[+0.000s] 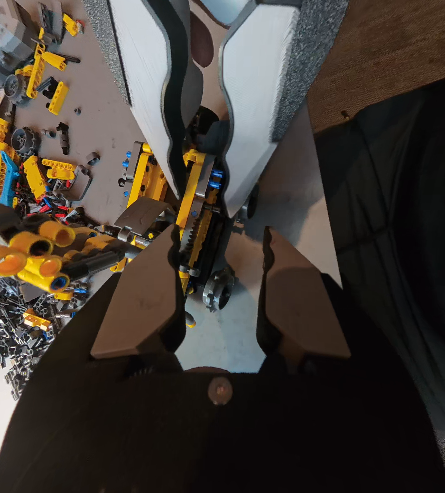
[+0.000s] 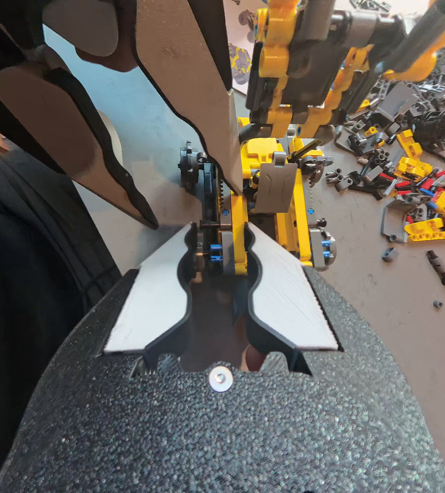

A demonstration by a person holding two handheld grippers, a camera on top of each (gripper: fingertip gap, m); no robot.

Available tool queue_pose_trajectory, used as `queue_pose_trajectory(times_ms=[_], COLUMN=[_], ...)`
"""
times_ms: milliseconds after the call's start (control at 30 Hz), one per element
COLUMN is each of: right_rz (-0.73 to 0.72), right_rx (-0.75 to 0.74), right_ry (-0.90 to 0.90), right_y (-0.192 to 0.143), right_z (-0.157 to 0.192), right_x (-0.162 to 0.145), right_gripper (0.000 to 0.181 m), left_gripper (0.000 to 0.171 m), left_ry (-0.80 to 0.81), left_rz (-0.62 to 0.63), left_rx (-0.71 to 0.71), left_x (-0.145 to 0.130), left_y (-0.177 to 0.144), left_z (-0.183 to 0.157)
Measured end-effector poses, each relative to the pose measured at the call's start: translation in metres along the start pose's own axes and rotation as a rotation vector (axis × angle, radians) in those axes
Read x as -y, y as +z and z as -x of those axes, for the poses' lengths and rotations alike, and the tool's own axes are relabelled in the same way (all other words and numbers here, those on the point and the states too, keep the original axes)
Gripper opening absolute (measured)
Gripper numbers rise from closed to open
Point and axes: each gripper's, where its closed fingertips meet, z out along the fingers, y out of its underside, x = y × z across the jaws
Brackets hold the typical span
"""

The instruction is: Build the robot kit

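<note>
Yellow brick vehicle (image 2: 269, 202) clamped by right gripper (image 2: 220, 226).

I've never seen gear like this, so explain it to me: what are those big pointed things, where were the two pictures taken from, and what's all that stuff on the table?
There is no robot here. A person holds two hand-held grippers, each with two pointed fingers and a camera looking forward along them.

One picture looks along the left gripper, with tan fingers. The other looks along the right gripper, with white fingers. Each also shows the other gripper coming in from the top.

Between them, on a grey table, stands a half-built yellow and grey brick model with toothed rails and blue pins. The right gripper's fingers close around one yellow side beam. The left gripper is open, one finger touching the same side. Loose building parts lie scattered beside it.
</note>
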Motion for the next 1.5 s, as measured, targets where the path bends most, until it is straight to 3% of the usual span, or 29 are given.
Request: queue_pose_trajectory(times_ms=[267, 433, 567, 667, 767, 833, 1333, 1500], right_rz=[-0.013, -0.019, -0.008, -0.022, -0.034, -0.040, 0.032, -0.041], right_rx=[0.010, 0.035, 0.100, 0.067, 0.069, 0.079, 0.002, 0.032], right_ry=[0.010, -0.020, -0.020, -0.046, -0.031, -0.027, -0.081, -0.035], right_y=[0.003, 0.003, 0.002, 0.005, 0.005, 0.005, 0.008, 0.011], right_z=[-0.002, -0.001, 0.000, -0.001, -0.002, -0.002, -0.002, -0.003], right_x=[0.002, 0.001, 0.001, 0.003, 0.003, 0.002, 0.001, 0.003], right_gripper=[0.030, 0.030, 0.030, 0.029, 0.029, 0.030, 0.029, 0.029], left_gripper=[0.056, 0.059, 0.047, 0.040, 0.051, 0.038, 0.032, 0.031], left_ry=[0.055, 0.093, 0.153, 0.103, 0.063, 0.074, 0.059, 0.015], left_rz=[-0.038, 0.032, 0.082, 0.065, 0.060, 0.072, 0.051, 0.022], left_rx=[0.018, -0.048, -0.012, 0.000, -0.026, 0.029, 0.061, 0.086], left_x=[0.008, 0.003, 0.001, 0.000, 0.001, 0.001, 0.000, -0.002], left_y=[-0.003, 0.005, 0.006, 0.011, 0.011, 0.012, 0.013, 0.014], left_z=[0.007, 0.002, 0.008, 0.014, 0.009, 0.015, 0.015, 0.017])
